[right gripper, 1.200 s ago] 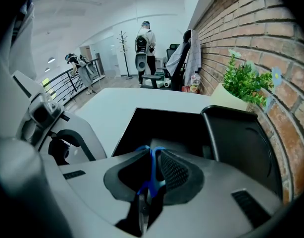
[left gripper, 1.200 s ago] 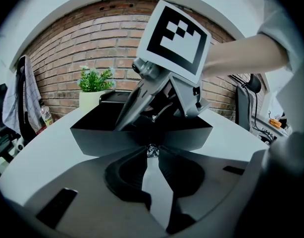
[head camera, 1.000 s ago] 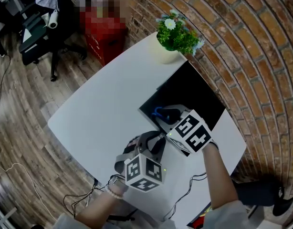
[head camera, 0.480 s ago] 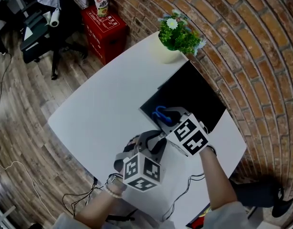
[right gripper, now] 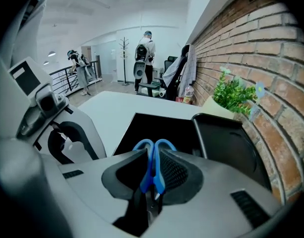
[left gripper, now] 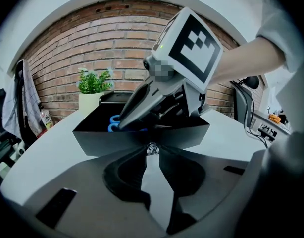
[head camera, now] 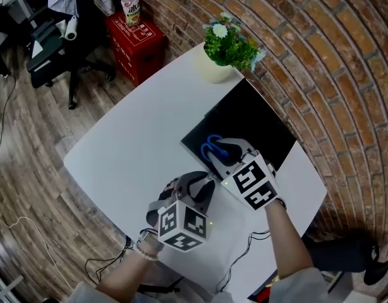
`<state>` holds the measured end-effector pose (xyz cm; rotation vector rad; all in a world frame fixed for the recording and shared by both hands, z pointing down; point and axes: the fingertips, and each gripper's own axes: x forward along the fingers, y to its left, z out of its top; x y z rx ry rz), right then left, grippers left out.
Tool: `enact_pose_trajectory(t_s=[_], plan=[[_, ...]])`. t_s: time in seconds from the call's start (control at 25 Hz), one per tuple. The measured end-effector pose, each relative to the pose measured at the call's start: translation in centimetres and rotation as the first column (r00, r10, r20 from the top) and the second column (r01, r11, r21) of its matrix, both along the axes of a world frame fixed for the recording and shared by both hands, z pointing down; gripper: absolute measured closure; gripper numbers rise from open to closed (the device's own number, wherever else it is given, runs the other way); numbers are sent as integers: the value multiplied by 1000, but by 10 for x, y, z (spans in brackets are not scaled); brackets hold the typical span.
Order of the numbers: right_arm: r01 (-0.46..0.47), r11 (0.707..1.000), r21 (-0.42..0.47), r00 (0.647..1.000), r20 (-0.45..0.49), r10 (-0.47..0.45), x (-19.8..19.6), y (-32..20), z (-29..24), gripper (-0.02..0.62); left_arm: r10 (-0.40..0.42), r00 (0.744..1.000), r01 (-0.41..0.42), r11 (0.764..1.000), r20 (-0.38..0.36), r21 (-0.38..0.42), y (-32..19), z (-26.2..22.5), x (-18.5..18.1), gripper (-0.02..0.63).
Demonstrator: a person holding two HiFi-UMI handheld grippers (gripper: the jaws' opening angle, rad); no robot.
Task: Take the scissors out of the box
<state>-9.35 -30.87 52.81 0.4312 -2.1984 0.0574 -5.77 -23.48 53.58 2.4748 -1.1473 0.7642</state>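
Out onto a white table (head camera: 131, 137) set against a curved brick wall (head camera: 320, 55), potted plant (head camera: 229, 46) at the far corner. Along the wall side, an open black box (head camera: 251, 118), lid (right gripper: 226, 145) standing up nearest the bricks. Right in over it with the right gripper (head camera: 222, 149), clamped hard on the scissors (right gripper: 157, 172): jaws pressed onto the blue handles from both sides, loops poking out ahead of the tips, blades running back into the gripper's throat. So, long axis straight along the jaws, handles leading away from the person. Scissors over the box's dark floor and inside its outline in the head view; no telling whether lifted clear of the bottom yet. Over on the table side, left gripper (left gripper: 152, 150) parked just outside the box's near wall, jaws pinched together on nothing, tips aimed at that wall. Nearer hand by far: the right, already on the job. Looks like mid-extraction, grip made, box not yet cleared. Probably calls for a rise over the near wall and a draw back towards the person, minding the left gripper sitting close to that path.
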Motion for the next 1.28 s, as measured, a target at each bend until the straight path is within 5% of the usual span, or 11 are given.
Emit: enact_pose_trajectory(t_s=[0.36, 0.56, 1.04, 1.28], plan=[[-26, 995, 97, 993, 118, 15, 0, 2, -42, 497, -32, 999, 32, 999, 35, -1, 7, -1, -9, 524], [-102, 984, 145, 976, 205, 71, 6, -1, -65, 497, -59, 997, 56, 997, 40, 58, 11, -17, -15, 578], [-274, 944, 184, 906, 380, 189, 49, 19, -131, 500, -112, 994, 111, 978, -3, 177, 36, -96, -15, 588], [-366, 902, 230, 866, 439, 240, 91, 53, -182, 500, -107, 993, 116, 960, -48, 256, 58, -160, -3, 588]])
